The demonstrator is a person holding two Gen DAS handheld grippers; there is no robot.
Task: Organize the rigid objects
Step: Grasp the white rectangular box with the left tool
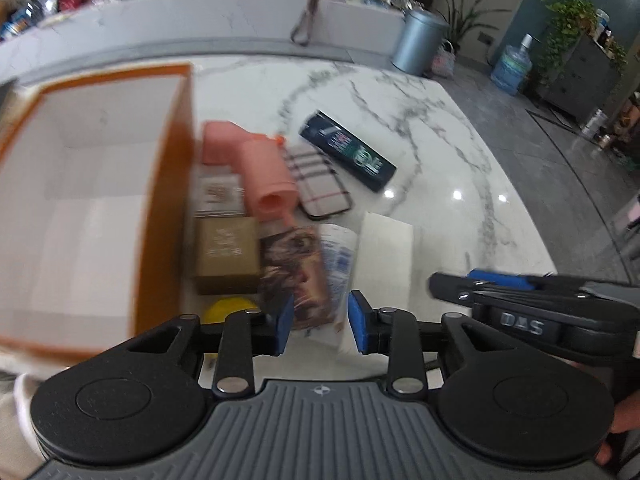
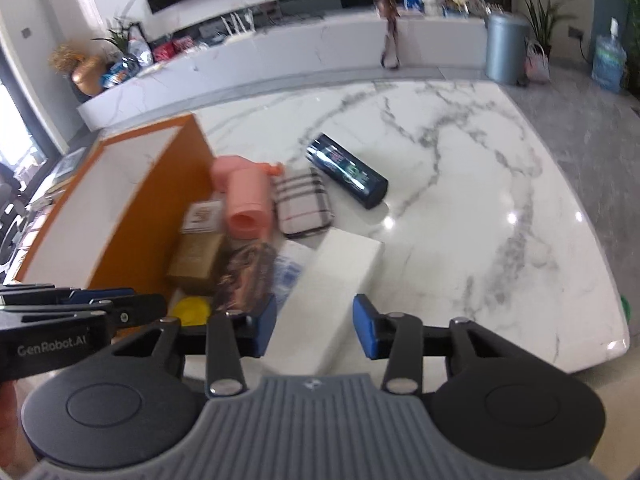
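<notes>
My left gripper [image 1: 320, 322] stands open low over a brown patterned pack [image 1: 294, 268] and a white tube with blue print [image 1: 338, 264]; both show in the gap between its blue pads. My right gripper [image 2: 316, 330] is open around the near end of a white box [image 2: 336, 276], and blur hides any contact. An orange box with a white inside [image 1: 80, 200] lies to the left. Beside it are a pink bottle [image 1: 260, 168], a brown carton [image 1: 226, 256], a plaid phone case [image 1: 316, 184] and a dark blue toothpaste box [image 1: 348, 152].
A yellow round thing [image 1: 230, 308] lies near the orange box's front corner. The marble table [image 2: 480, 200] runs bare to the right, with its edge close to the front right. Beyond it stand a grey bin [image 2: 506, 48], a water jug [image 2: 608, 64] and a cluttered low counter.
</notes>
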